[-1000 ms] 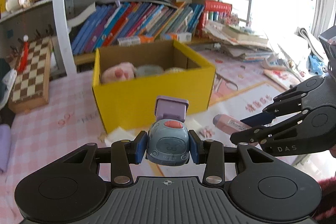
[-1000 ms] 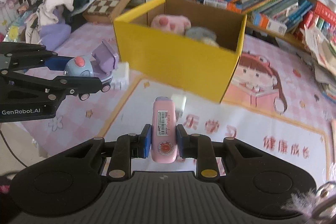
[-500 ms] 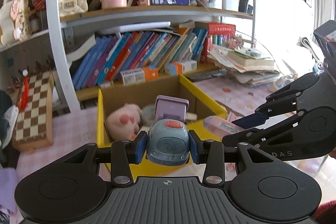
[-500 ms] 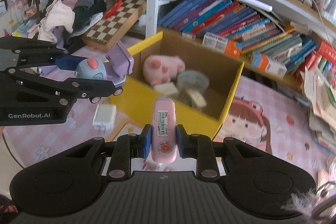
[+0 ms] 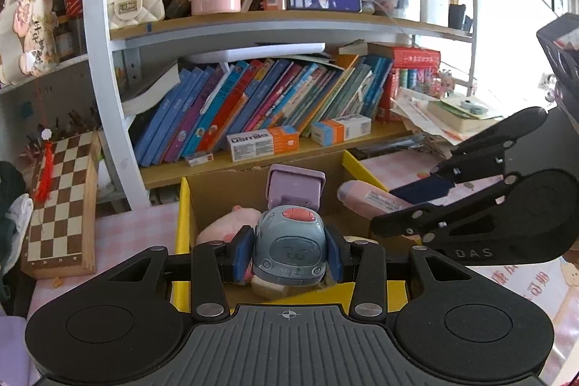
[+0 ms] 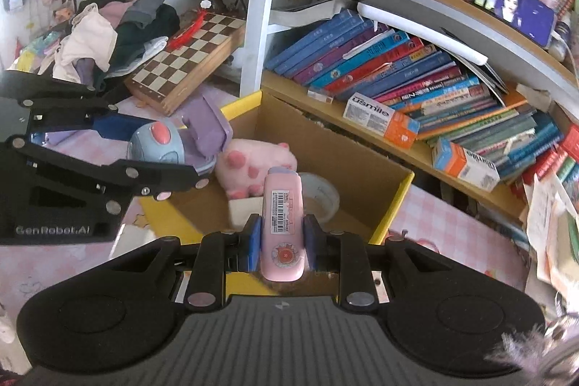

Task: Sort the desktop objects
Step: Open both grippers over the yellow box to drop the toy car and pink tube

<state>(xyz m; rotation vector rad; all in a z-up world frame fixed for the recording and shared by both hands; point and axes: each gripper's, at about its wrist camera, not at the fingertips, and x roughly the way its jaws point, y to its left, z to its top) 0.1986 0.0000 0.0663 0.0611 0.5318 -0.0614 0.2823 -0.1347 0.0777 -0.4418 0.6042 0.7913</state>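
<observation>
Over the yellow box (image 6: 394, 201), left gripper (image 5: 288, 248) holds a toy car (image 5: 289, 250), right gripper (image 6: 281, 241) a pink case (image 6: 283, 223), perhaps an eraser; next, release both inside.

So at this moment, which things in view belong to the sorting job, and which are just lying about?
In the job:
- toy car, held by left gripper
- pink case, held by right gripper
- yellow box

Lying about:
- chessboard
- shelf books
- clothes pile

A blue-grey toy car (image 5: 288, 250), a pink case (image 6: 283, 227), a yellow box (image 6: 394, 201), perhaps brown inside.
</observation>
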